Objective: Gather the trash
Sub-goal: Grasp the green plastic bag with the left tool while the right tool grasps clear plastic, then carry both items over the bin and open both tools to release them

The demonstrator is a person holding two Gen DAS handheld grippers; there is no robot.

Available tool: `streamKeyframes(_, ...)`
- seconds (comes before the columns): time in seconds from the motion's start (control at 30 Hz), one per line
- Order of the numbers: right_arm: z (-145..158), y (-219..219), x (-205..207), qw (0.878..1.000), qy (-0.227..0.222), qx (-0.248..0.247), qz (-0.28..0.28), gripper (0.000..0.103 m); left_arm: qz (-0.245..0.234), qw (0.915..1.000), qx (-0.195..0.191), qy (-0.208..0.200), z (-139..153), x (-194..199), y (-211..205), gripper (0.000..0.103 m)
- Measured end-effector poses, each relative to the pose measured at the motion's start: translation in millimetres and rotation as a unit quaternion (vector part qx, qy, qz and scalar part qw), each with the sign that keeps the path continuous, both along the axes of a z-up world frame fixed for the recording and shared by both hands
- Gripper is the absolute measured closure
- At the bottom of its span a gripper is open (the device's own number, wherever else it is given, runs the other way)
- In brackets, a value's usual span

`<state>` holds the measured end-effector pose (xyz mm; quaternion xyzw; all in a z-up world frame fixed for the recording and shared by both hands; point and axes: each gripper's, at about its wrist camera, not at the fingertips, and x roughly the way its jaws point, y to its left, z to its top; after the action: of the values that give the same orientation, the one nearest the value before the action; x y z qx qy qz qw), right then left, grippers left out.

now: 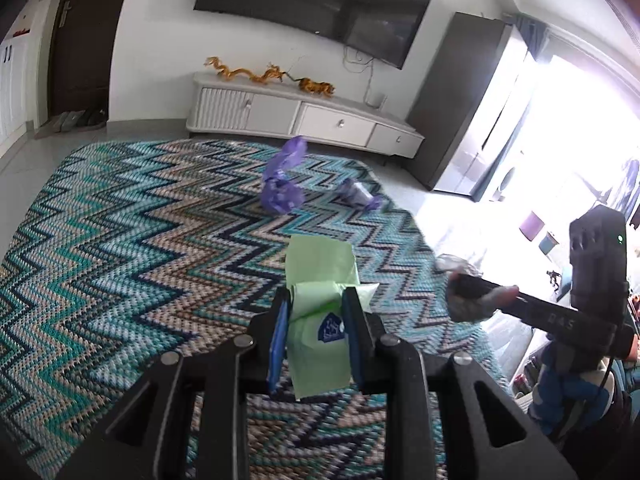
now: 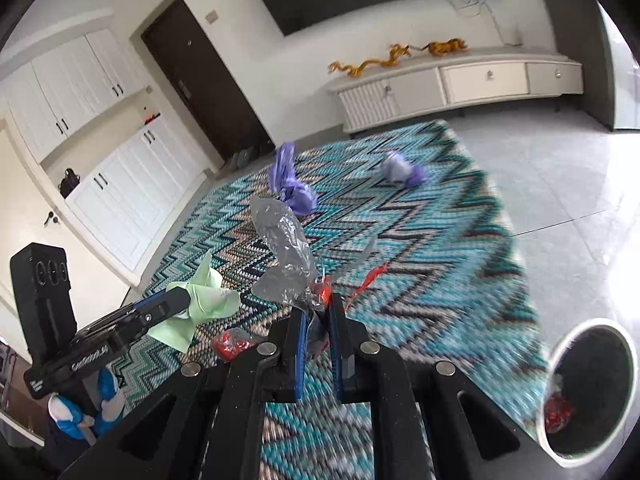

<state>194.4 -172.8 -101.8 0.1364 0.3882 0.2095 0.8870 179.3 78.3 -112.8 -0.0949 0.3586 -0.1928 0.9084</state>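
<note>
**Ana:** Trash first: where is it all?

**Ben:** Two pieces are in the grippers, the rest lies on the zigzag rug [image 1: 120,240]. The left gripper [image 1: 316,320] has its blue pads closed on a pale green wrapper [image 1: 318,280], held above the rug. The wrapper sticks out past the fingertips and hangs down below them too.

**Ana:** And the right one?

**Ben:** The right gripper [image 2: 318,320] is pinched narrow on a crinkled silver-and-red wrapper [image 2: 286,252]. The silver part rises above the jaws, and a red strip trails off to one side.

**Ana:** What lies loose?

**Ben:** A purple bag [image 1: 282,184] sits toward the far side of the rug, with its top standing up. A second purple bundle [image 1: 358,196] lies near it, close to the rug's edge. A small red scrap [image 2: 232,344] shows just left of the right gripper's fingers; I cannot tell whether it lies on the rug or hangs from the held wrapper.

**Ana:** Any bin?

**Ben:** Yes, a round white-rimmed bin [image 2: 624,360] stands on the tiled floor [image 2: 560,184] beside the rug, low right in the right wrist view, with something red inside. A white TV cabinet [image 1: 304,116] stands against the wall beyond the rug.
</note>
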Motion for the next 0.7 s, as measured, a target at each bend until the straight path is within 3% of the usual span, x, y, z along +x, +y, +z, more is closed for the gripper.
streamKeyframes(0.27,37.8,-67.0,-52.9,0.996,-0.042,0.003,-0.077,0.093,-0.046,0.9985,0.004,-0.03,40.0,-16.2,-42.0,0.078)
streamKeyframes(0.47,62.3,-131.2,-87.7,0.986,-0.072,-0.013,-0.151,0.093,-0.089,0.9949,0.014,-0.044,69.7,-15.1,-97.3,0.078)
streamKeyframes(0.7,49.2,-210.3,-100.3,0.97,-0.062,-0.023,-0.232,0.093,-0.154,0.9863,0.049,-0.032,74.6,0.1,-195.8,0.078)
